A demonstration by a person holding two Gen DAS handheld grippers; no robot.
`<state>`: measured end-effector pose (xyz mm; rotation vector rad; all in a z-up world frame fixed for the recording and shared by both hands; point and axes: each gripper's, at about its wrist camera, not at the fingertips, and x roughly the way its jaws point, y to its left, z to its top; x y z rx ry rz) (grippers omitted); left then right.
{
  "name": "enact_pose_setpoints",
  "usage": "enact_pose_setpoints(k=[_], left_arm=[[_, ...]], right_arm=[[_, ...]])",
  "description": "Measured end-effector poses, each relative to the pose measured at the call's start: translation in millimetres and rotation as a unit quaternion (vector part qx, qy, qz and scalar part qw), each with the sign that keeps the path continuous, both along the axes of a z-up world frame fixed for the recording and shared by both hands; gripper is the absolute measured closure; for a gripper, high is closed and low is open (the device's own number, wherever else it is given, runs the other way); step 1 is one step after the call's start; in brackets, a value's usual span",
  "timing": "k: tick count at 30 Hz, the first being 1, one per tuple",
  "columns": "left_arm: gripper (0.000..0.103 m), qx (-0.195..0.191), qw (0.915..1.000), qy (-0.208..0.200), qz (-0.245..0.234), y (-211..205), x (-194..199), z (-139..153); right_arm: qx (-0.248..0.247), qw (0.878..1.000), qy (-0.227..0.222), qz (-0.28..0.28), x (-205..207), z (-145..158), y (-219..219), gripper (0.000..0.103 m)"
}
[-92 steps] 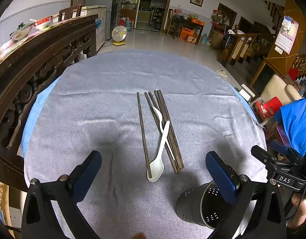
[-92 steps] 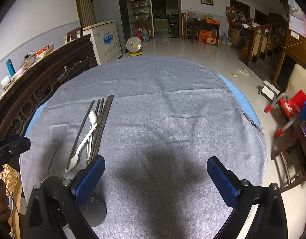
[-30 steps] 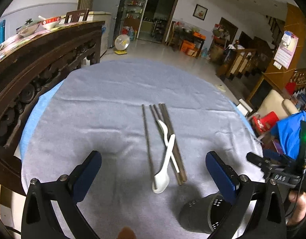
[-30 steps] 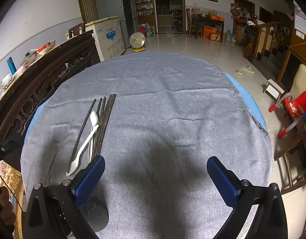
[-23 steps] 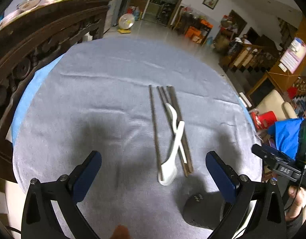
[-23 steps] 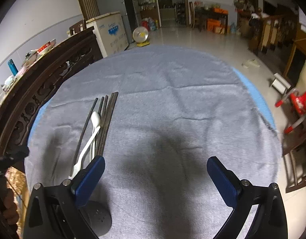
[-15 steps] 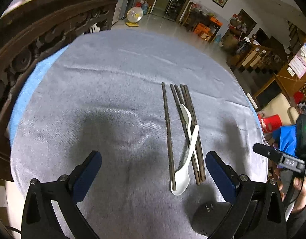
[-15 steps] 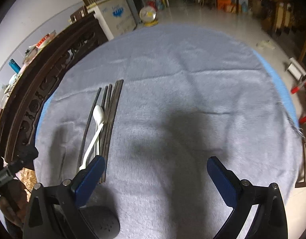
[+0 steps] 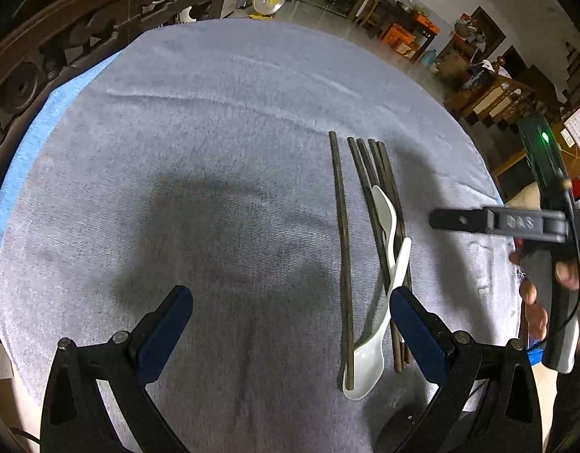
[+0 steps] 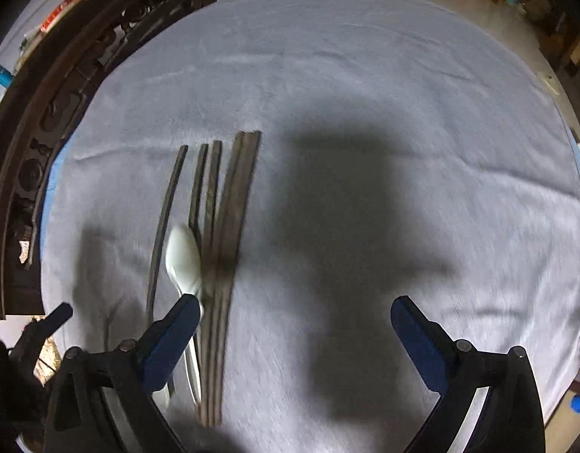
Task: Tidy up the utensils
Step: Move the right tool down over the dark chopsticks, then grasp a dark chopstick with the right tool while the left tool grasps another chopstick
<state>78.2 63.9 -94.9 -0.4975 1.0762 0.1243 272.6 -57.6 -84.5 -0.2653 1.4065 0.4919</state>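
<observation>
Both claws wide open, empty: left claw (image 9: 290, 324), right claw (image 10: 295, 324). Chopsticks (image 9: 380, 204) and white spoons (image 9: 390, 264) lie right-centre on the table (image 9: 176, 151). Likely light, stiff, slippery; pinch spoon mid-handle.

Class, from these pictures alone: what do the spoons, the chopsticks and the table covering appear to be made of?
Spoons: smooth glossy white, probably plastic or melamine, possibly ceramic.
Chopsticks: dark brown and matte, likely wood or bamboo.
Table covering: grey woven fabric, with visible weave and creases.

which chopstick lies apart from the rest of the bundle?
The leftmost chopstick: a strip of grey cloth separates it from the other chopsticks, which lie bunched under the white spoons. Its near end rests on a spoon bowl.
</observation>
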Motion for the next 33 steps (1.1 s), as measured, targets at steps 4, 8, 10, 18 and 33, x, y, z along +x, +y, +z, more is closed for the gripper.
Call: enact_pose_setpoints(k=[4,8,10,18,33], left_arm=[[0.000,-0.001,1.0000,0.003,0.004,2,3,-3],[0.000,-0.001,1.0000,0.003,0.003,2,4,-3],[0.000,-0.002,1.0000,0.002,0.001,3,5,-3],[0.000,-0.006,1.0000,0.001,-0.001,3,9,-2],[0.000,-0.004,1.0000,0.005,-0.005,5,30,-8]], right_arm=[[-0.029,0.999,0.014,0.014,0,-13,20,0.039],[-0.036,0.999,0.011,0.020,-4,-18,23,0.047],[-0.055,0.998,0.004,0.018,-4,-19,16,0.049],[0.011,1.000,0.011,-0.017,2,-6,9,0.041],[0.009,0.999,0.022,-0.042,8,-1,-31,0.053]])
